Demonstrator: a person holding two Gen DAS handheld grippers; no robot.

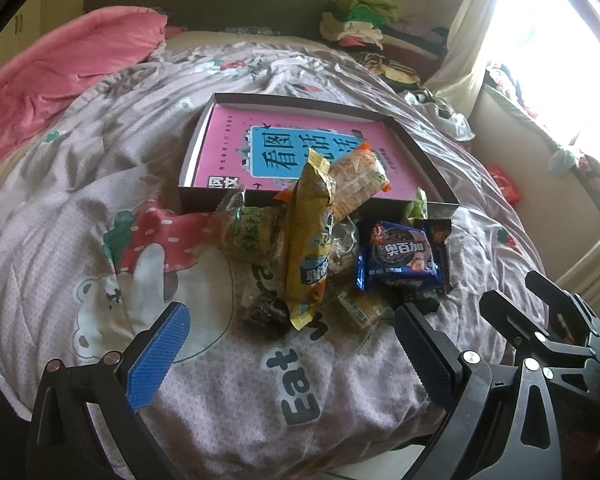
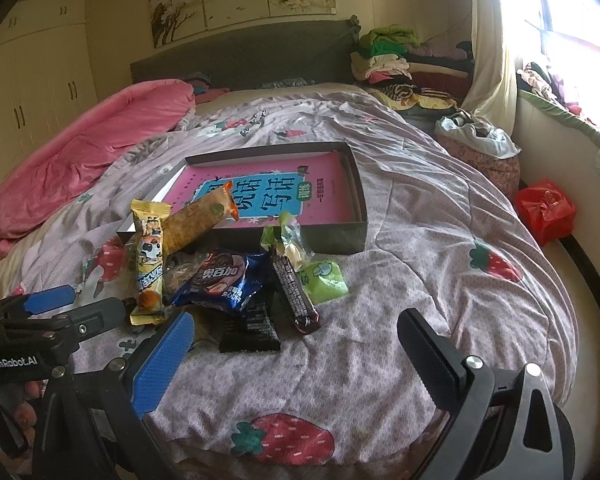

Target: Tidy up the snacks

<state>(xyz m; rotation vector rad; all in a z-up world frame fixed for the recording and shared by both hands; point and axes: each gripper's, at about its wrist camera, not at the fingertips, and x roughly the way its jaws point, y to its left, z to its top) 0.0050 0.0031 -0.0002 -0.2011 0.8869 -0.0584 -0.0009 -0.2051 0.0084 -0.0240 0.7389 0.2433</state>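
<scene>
Both of your grippers hang with their fingers spread wide and nothing between them. Your left gripper [image 1: 290, 344] hovers just short of the near edge of the snack pile, its blue pad [image 1: 158, 354] over the bear print on the quilt; your right gripper [image 2: 296, 354] sits beside it, aimed at the pile's right side, close to the black wrapper [image 2: 250, 330] lying nearest you.

Out from there, the snacks lie in a loose heap on the quilt [image 2: 420, 280], in front of the shallow dark box [image 2: 356, 236] — the tall yellow packet [image 1: 308, 240] leaning across the others, the blue cookie pack [image 1: 400, 258], a dark bar [image 2: 296, 292], a green packet [image 2: 324, 278] and a few clear-wrapped pieces under them. Only the orange-ended cracker pack [image 1: 360, 180] reaches the box, and it merely rests tilted over the near rim, half in and half out. Inside the box you can see the pink book [image 2: 268, 196] and no snack lying flat on it.

So, as I judge it, the sorting has hardly begun: nearly every piece is left to lift and place. The box looks like the likely destination, though nothing here confirms that.
</scene>
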